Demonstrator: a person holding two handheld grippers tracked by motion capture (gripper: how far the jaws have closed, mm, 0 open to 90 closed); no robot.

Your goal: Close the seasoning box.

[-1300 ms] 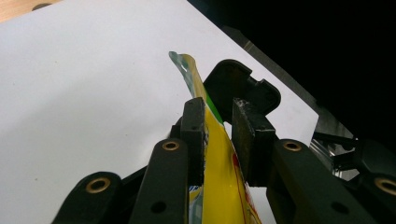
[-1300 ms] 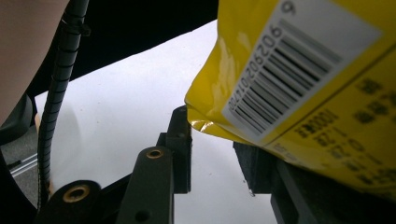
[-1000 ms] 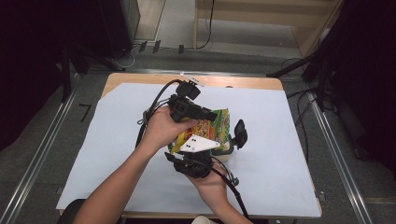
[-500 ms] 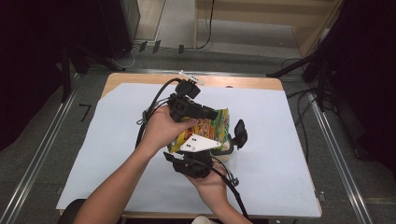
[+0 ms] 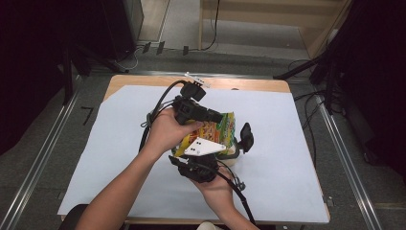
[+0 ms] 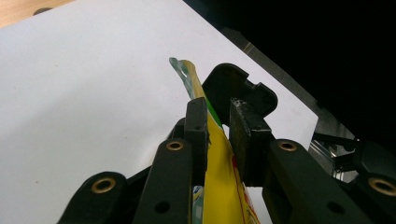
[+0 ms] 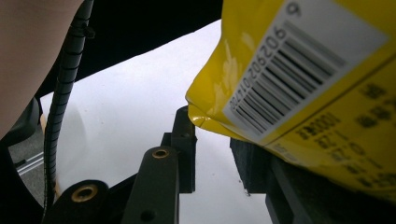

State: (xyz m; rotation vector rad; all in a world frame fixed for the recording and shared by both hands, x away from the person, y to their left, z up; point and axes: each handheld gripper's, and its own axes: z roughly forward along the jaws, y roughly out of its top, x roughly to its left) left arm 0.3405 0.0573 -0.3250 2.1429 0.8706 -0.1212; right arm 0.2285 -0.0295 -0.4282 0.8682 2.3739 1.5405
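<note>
Table [image 5: 249, 84] with the white sheet [image 5: 119, 143] over it: same as half a second and a second back, nothing on it has shifted. The yellow snack packet [image 5: 222, 129] hangs above the middle of the sheet exactly where it was, and both your hands hold the same pose. So no real change. My read is that you're paused mid-handover or mid-regrip, and the work hasn't advanced in this stretch.

Packet: it's off the table, held roughly on edge between your two hands, printed face up toward the high camera. In the left gripper view its thin sealed edge [image 6: 219, 177] runs straight up between the jaws, with the tip sticking out past them.

Left gripper [image 5: 218, 117]: it comes in from above the packet, and your hand is wrapped round its body. Its jaws [image 6: 219, 112] are nearly together, pinching the packet's edge. A sliver of gap shows at the tips, but lower down the film is clamped. This one carries the packet.

Right gripper [image 7: 212, 140]: jaws parted, with white sheet visible through the gap and nothing between them. The packet's lower corner [image 7: 303, 70] hangs over the right-hand jaw in that view. It may be resting on that jaw, but I can't tell whether they actually touch.

Barcode [image 7: 275, 79]: it's on the packet's back face, turned toward the right gripper's camera.

Judgement: to take hold, the right gripper needs that corner inside the gap before it closes.
</note>
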